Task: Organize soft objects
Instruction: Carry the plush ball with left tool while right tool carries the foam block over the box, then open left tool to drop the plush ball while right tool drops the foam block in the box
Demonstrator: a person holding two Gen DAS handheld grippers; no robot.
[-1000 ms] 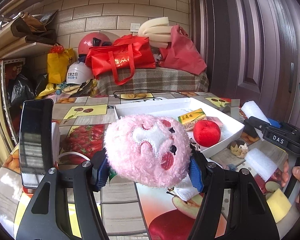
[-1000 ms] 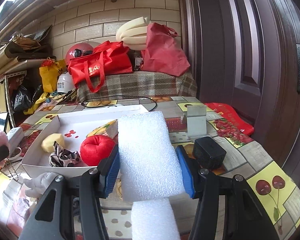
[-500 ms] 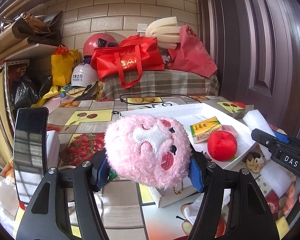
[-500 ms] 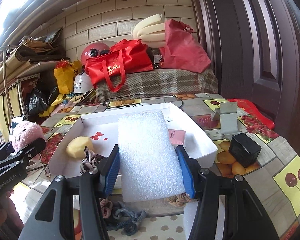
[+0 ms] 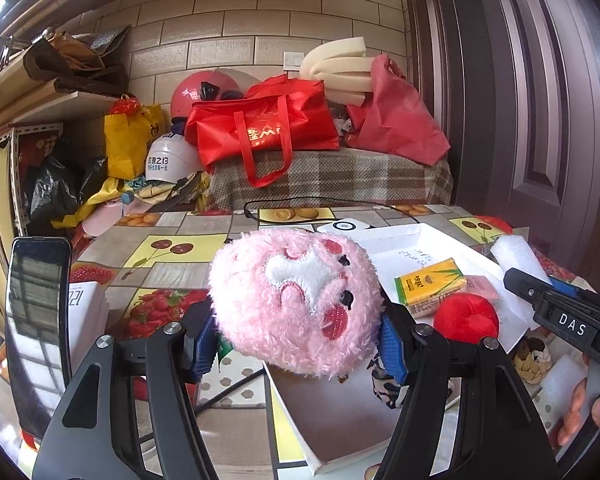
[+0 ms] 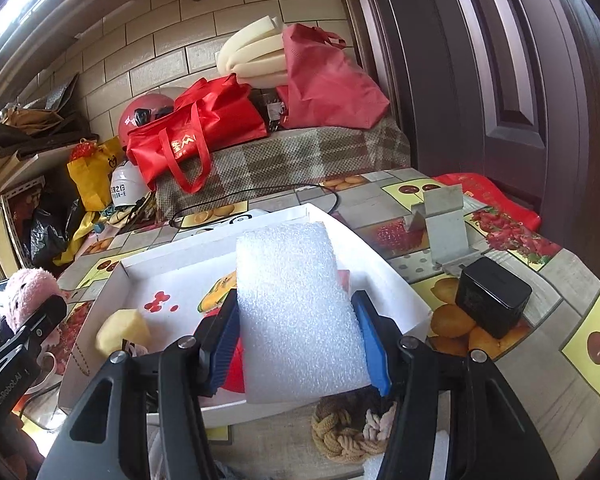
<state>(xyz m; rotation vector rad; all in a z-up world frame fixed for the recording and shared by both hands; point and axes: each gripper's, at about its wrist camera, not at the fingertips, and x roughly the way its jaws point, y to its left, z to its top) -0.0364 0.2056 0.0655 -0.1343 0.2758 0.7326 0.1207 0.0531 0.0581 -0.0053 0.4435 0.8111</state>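
My left gripper (image 5: 296,336) is shut on a pink plush toy (image 5: 296,304) and holds it over the near left corner of the white tray (image 5: 416,236). My right gripper (image 6: 294,340) is shut on a white foam block (image 6: 296,312) and holds it above the tray's (image 6: 180,248) near right part. In the tray lie a red plush apple (image 5: 466,318), a yellow-green tissue pack (image 5: 430,288), a pink pack (image 5: 482,284), a yellow sponge (image 6: 122,330) and a patterned cloth (image 5: 384,380). The plush also shows at the left in the right wrist view (image 6: 30,292).
A knotted rope ball (image 6: 352,428) and more foam (image 5: 560,380) lie before the tray. A black box (image 6: 492,296) and a metal stand (image 6: 444,228) sit at right. A phone (image 5: 36,320) stands at left. Bags and helmets are piled behind the table.
Both grippers have risen and moved in over the tray with their loads. The tray now lies right under the plush, and the foam block hangs over the tray's inside.
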